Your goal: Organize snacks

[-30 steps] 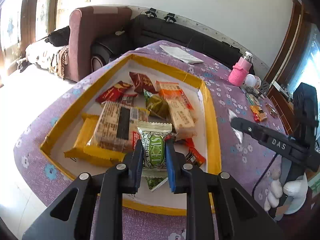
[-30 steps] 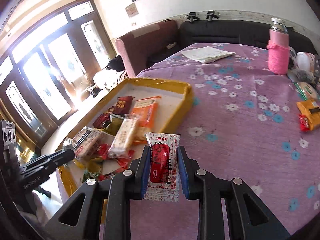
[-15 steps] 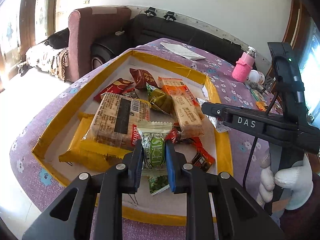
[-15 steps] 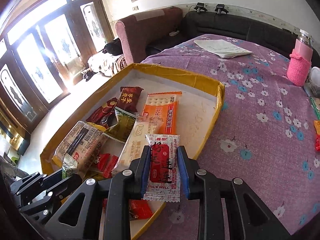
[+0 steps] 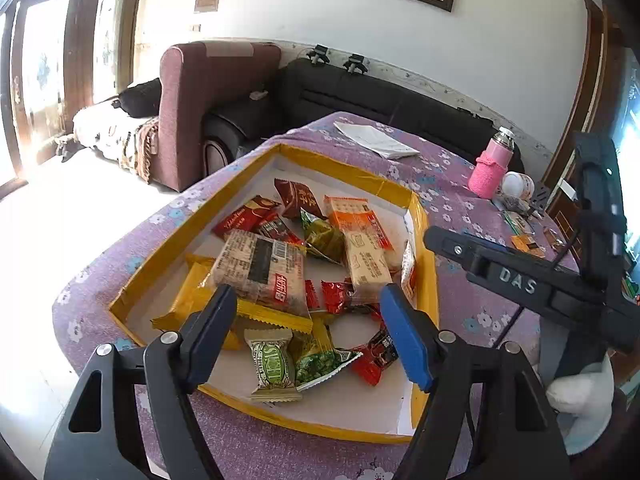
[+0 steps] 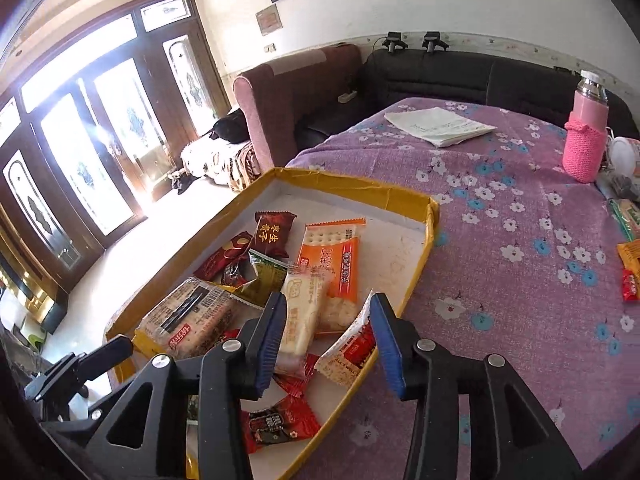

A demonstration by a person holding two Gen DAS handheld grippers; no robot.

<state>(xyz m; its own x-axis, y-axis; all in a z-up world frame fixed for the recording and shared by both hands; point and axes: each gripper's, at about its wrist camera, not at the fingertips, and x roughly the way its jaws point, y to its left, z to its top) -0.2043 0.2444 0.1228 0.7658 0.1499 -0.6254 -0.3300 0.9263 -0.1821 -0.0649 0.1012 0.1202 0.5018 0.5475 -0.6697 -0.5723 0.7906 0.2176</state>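
A shallow yellow-edged cardboard tray on the purple flowered table holds several snack packets. My left gripper is open and empty above the tray's near end; the green-and-white candy packet lies in the tray just below it. My right gripper is open and empty over the tray's right edge; the red-and-white packet lies below it, leaning on the rim. It also shows in the left wrist view. The right gripper shows in the left wrist view at the right.
More snack packets lie on the table to the right. A pink-sleeved bottle and folded white papers stand at the far side. A maroon armchair and a black sofa sit beyond the table.
Both grippers opened and let their packets drop: the green-and-white candy into the tray's near end, the red-and-white packet at the tray's right edge. Both grippers rose a little.
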